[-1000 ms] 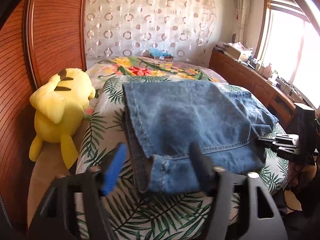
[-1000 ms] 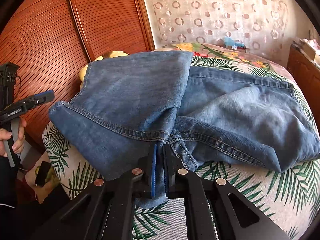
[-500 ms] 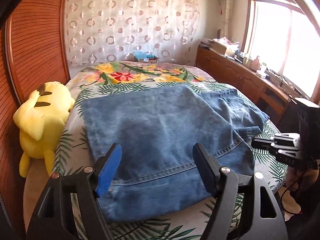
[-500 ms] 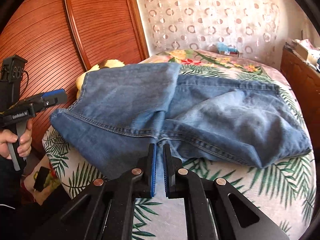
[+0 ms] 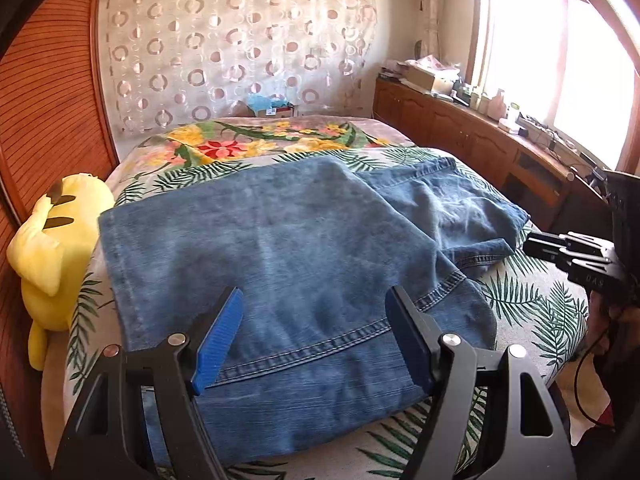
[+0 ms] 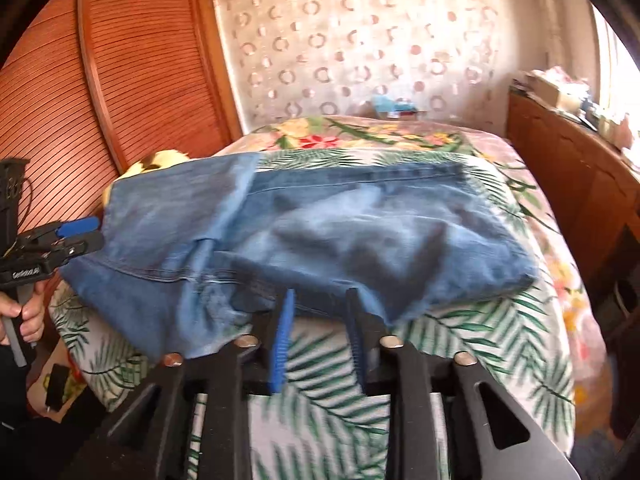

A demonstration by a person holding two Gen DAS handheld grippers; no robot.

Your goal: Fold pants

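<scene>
I see the bed (image 5: 328, 148) filling the middle of both views, its leaf-and-flower cover running from the lower edge up to the patterned curtain (image 5: 240, 52) at the top. A wooden slatted wall (image 5: 44, 92) takes up the left side of each frame, and a low wooden cabinet (image 5: 472, 136) runs along the right under the bright window.

The pants (image 5: 288, 272), blue denim, lie folded across the centre of the bed. In the left wrist view the upper layer spreads from centre left to lower centre, with a stitched hem crossing just above my fingers, and a rumpled part sits at centre right. In the right wrist view the pants (image 6: 320, 236) stretch from centre left to centre right, blurred.

A yellow plush toy (image 5: 52, 248) rests at the left edge of the bed, beside the pants.

My left gripper (image 5: 316, 332) sits at the bottom of its frame, fingers spread wide over the denim, holding nothing. My right gripper (image 6: 320, 324) sits at the bottom centre of its own view, fingers parted at the near edge of the pants, nothing between them that I can make out.
</scene>
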